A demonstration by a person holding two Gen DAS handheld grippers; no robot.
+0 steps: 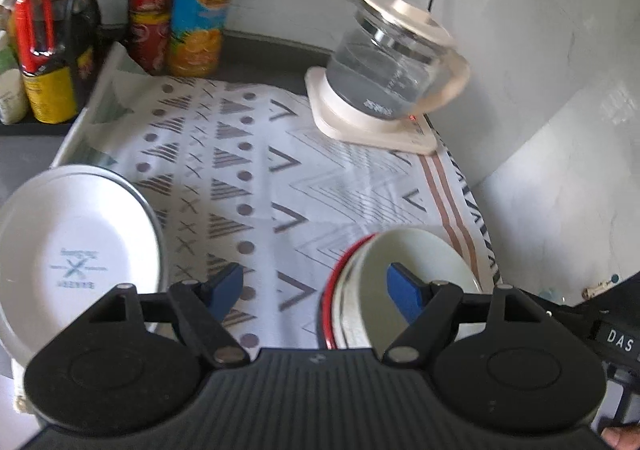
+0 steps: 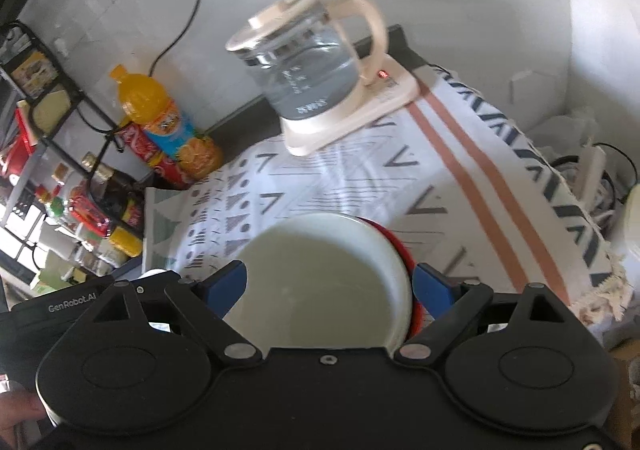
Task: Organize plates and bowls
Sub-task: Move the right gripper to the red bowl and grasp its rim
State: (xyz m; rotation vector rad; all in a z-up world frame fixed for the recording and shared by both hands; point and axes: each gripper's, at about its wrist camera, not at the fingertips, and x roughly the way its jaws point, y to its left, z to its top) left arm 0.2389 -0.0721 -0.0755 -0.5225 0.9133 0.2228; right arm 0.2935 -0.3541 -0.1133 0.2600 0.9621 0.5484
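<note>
A: Right gripper (image 2: 330, 284) is spread wide, blue fingers (image 2: 226, 284) flanking the white bowl (image 2: 320, 278) at six o'clock on the table's patterned cloth (image 2: 460, 177).

B: Left gripper (image 1: 316, 286) is open, gripping nothing; white plate (image 1: 76, 250) at nine o'clock, kettle (image 1: 396, 65) at one.

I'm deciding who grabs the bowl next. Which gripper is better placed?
Right. The right gripper is open with the white bowl between its fingers; the left gripper is open over bare cloth.
</note>
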